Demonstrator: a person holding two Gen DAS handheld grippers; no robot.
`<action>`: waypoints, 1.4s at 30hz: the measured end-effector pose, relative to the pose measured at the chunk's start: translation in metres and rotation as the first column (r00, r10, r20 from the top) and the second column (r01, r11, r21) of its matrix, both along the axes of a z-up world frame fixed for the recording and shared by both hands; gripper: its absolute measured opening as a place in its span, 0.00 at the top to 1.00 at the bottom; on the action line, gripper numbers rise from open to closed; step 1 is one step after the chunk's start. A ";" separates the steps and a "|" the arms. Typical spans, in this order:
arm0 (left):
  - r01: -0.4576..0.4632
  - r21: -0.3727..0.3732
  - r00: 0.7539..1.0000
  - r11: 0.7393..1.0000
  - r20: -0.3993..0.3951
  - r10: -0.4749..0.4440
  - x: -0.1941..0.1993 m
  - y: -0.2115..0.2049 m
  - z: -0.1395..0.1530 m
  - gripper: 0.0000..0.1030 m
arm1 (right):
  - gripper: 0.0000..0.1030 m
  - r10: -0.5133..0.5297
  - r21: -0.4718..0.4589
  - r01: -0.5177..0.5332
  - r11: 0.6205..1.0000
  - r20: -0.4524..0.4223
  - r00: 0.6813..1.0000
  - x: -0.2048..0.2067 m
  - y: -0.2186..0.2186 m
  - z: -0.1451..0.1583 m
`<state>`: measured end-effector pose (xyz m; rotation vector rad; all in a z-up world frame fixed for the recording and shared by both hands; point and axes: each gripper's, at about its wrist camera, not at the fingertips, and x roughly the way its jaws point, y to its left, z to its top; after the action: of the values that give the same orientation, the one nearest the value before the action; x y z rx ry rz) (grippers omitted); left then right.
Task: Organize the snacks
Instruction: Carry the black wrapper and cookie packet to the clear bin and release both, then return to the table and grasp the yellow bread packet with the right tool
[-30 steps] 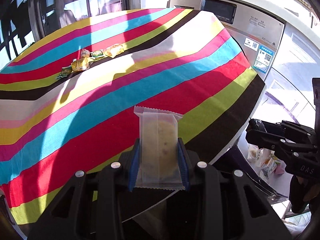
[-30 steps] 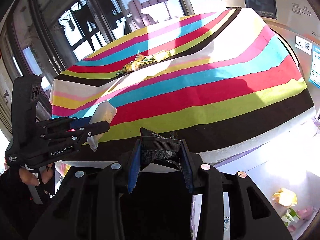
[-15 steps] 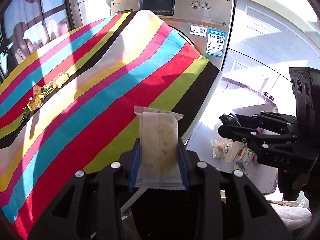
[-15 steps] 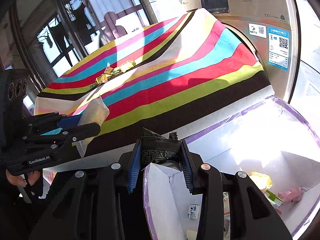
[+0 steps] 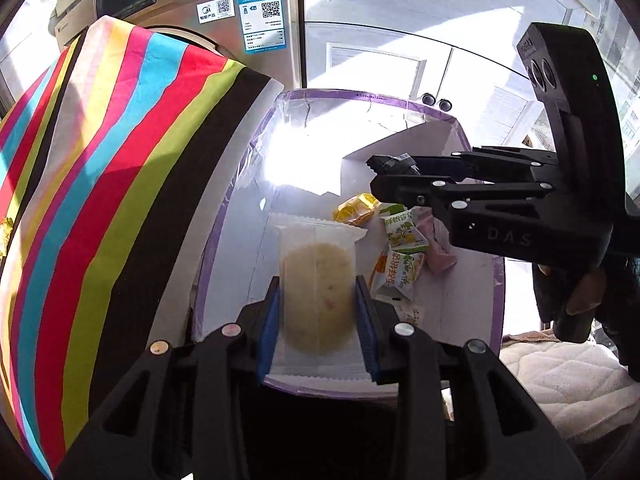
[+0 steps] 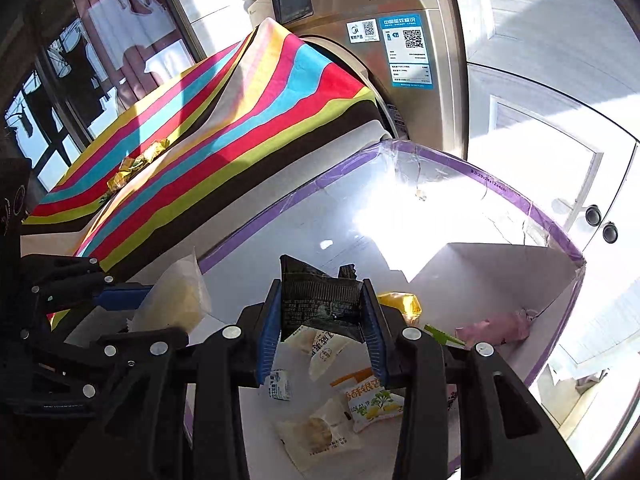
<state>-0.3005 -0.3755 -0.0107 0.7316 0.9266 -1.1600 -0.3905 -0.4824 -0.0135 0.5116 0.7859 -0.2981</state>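
My left gripper point(image 5: 317, 300) is shut on a clear-wrapped pale cake point(image 5: 317, 280) and hangs over a white box with purple-taped rims point(image 5: 360, 95). My right gripper point(image 6: 320, 312) is shut on a black snack packet point(image 6: 320, 300) above the same box point(image 6: 532, 208). Each gripper shows in the other's view: the right one point(image 5: 378, 170) at the right, the left one point(image 6: 132, 304) at the left with the cake point(image 6: 180, 300). Several snack packets point(image 5: 402, 236) lie on the box floor point(image 6: 316, 432).
A table with a striped cloth point(image 5: 100, 180) stands left of the box, with small yellow snacks point(image 6: 136, 160) on it. Behind is a steel washing machine point(image 6: 380, 40) and white cabinet doors point(image 5: 400, 60). A quilted white mat point(image 5: 560, 380) lies at lower right.
Both grippers have swung from over the striped table to over the white box and tilted downward. Each keeps hold of its packet.
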 end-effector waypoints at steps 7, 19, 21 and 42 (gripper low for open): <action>0.122 -0.044 0.992 0.992 0.018 -0.121 -0.025 -0.002 0.004 0.49 | 0.52 -0.073 -0.062 0.070 0.996 -0.056 0.996 0.001 -0.015 -0.001; -0.486 -0.151 0.853 0.861 0.133 0.505 0.134 0.154 0.030 0.03 | 0.24 0.095 0.012 -0.094 0.996 -0.101 0.990 0.058 0.041 -0.008; -0.619 -0.164 0.760 0.768 0.120 0.638 0.169 0.202 0.032 0.03 | 0.24 0.161 0.013 -0.161 0.987 -0.090 0.983 0.075 0.065 -0.006; -0.945 -0.284 0.222 0.165 -0.183 0.958 0.289 0.423 0.019 0.02 | 0.16 0.576 -0.108 -0.574 0.811 -0.022 0.817 0.430 0.285 0.037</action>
<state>-0.0111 0.0478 0.0080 -0.2354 0.8617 -0.0739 0.0397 -0.1971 0.0238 0.1495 0.8702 0.2294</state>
